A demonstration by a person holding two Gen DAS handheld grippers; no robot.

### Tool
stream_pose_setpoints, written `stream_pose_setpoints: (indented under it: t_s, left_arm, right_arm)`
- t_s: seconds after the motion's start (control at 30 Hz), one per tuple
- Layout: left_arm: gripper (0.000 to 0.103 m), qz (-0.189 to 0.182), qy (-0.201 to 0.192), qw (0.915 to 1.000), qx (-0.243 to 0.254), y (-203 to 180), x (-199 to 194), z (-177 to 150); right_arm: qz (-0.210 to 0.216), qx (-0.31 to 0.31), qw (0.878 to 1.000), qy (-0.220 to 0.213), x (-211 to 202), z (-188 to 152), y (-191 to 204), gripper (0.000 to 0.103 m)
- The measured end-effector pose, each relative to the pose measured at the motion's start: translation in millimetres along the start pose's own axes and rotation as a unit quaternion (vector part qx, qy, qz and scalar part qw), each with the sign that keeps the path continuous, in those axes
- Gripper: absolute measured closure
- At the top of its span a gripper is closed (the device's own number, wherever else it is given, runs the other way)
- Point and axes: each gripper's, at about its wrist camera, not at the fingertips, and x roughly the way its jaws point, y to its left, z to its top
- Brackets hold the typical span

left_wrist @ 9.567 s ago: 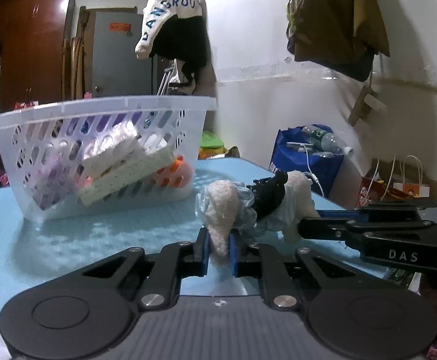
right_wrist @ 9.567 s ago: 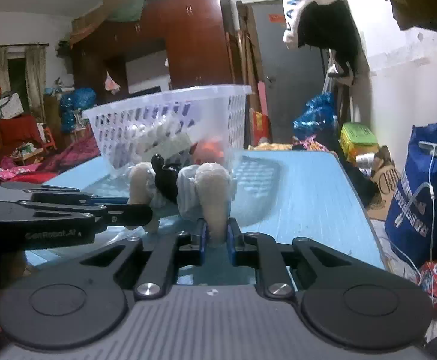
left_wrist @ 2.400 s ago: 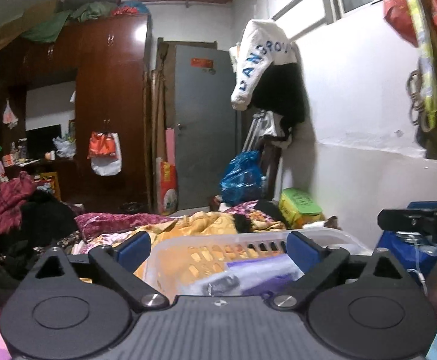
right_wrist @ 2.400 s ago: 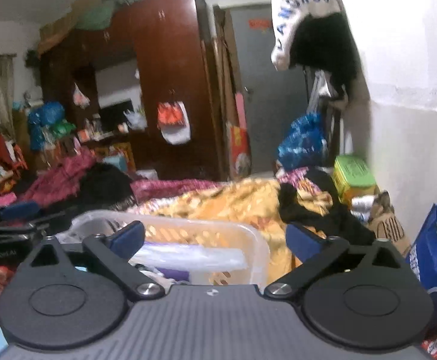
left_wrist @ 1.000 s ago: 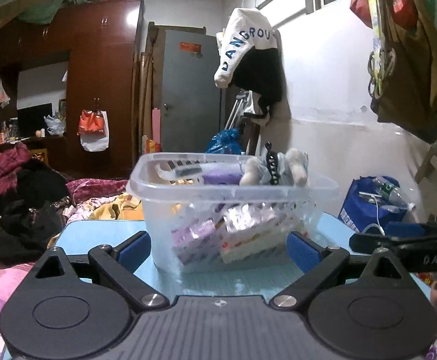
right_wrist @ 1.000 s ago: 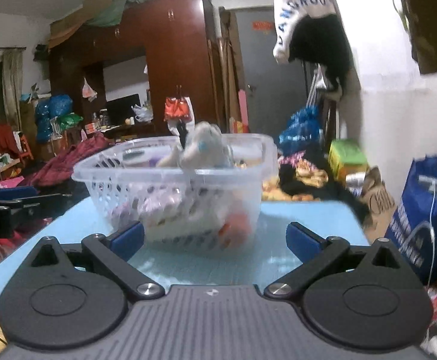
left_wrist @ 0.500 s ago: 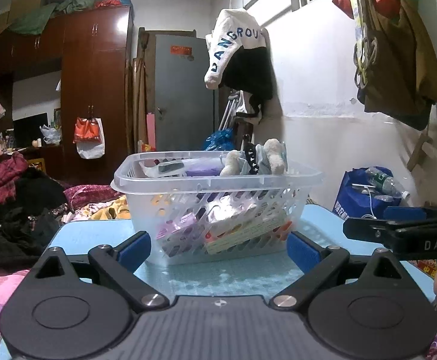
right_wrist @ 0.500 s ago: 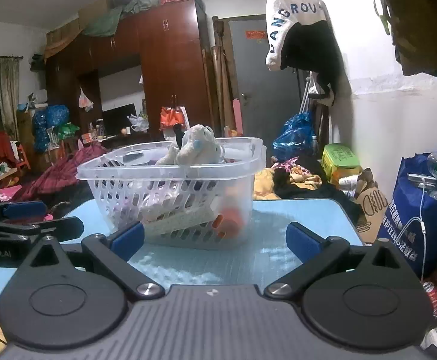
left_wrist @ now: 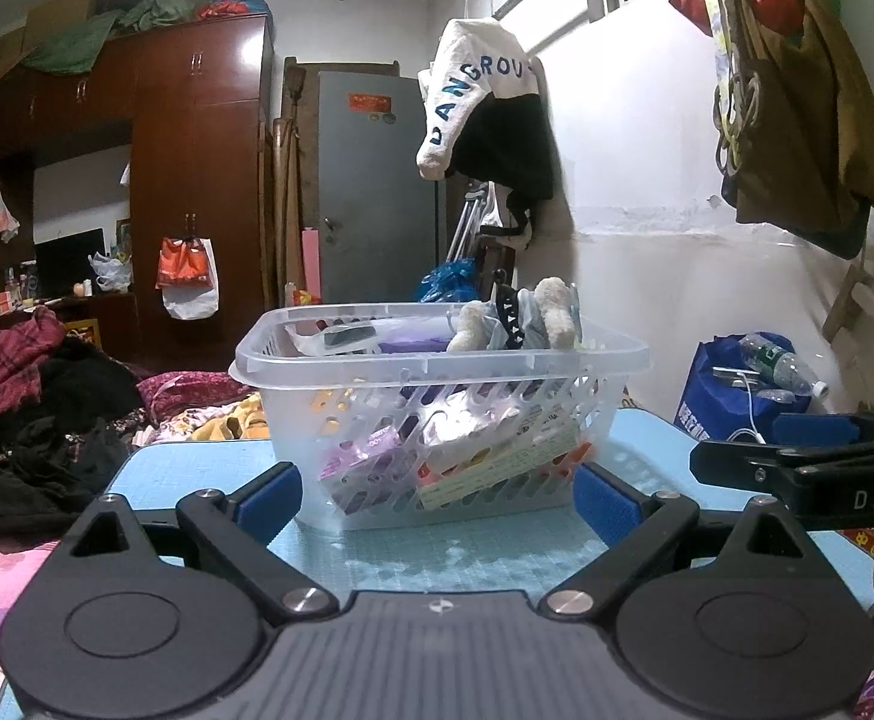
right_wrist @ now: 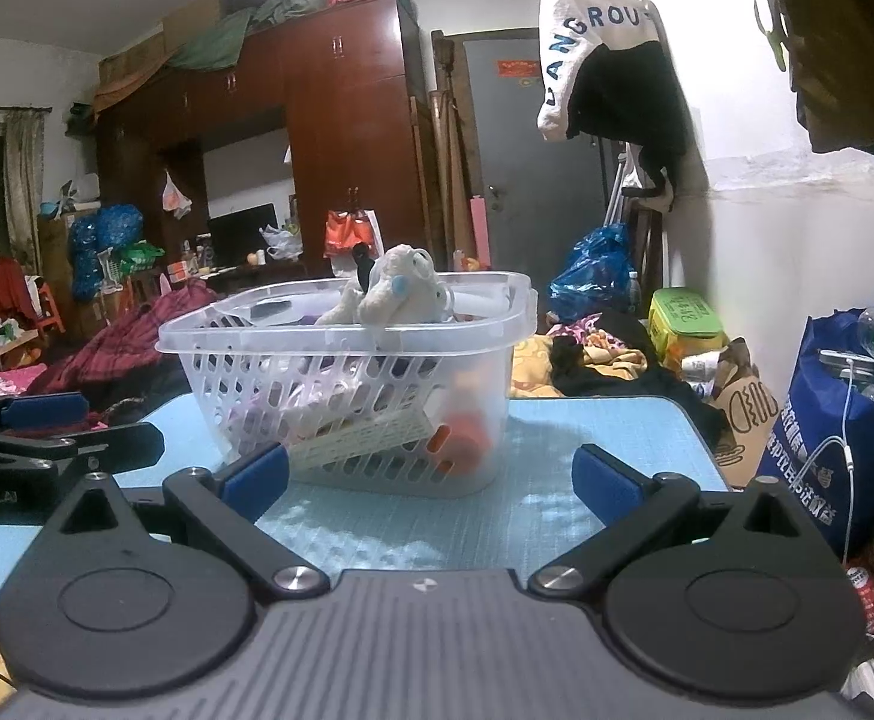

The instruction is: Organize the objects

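A clear plastic basket [left_wrist: 437, 360] [right_wrist: 341, 348] stands on the blue table [left_wrist: 466, 552] [right_wrist: 586, 438], filled with packets, boxes and an orange item [right_wrist: 466, 429]. A white plush toy [left_wrist: 520, 318] [right_wrist: 395, 294] lies on top, sticking above the rim. My left gripper [left_wrist: 437, 495] is open, low over the table just in front of the basket, holding nothing. My right gripper [right_wrist: 431, 474] is also open and empty, facing the basket from the other near corner. Each gripper shows at the edge of the other's view.
A blue bag with a bottle [left_wrist: 754, 384] [right_wrist: 850, 408] stands right of the table. Piled clothes [left_wrist: 47, 408] and bedding lie left and behind. A wardrobe [left_wrist: 197, 192], a grey door [left_wrist: 377, 192] and hanging garments [left_wrist: 484, 114] fill the background.
Both grippers let go of the plush toy, which now lies in the basket. They opened wide, dropped from above the basket and drew back, so the basket looks smaller than a second ago.
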Motion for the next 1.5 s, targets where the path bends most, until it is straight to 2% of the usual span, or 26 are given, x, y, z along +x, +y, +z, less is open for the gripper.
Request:
stream_pose_setpoints:
  t_s: [1.5]
  left_arm:
    - [0.005,-0.002,0.003,0.9999,0.009,-12.0,1.6,-4.4]
  right_arm:
    - [0.017,-0.010,1.000,-0.014,-8.7,-0.7,9.2,0.000]
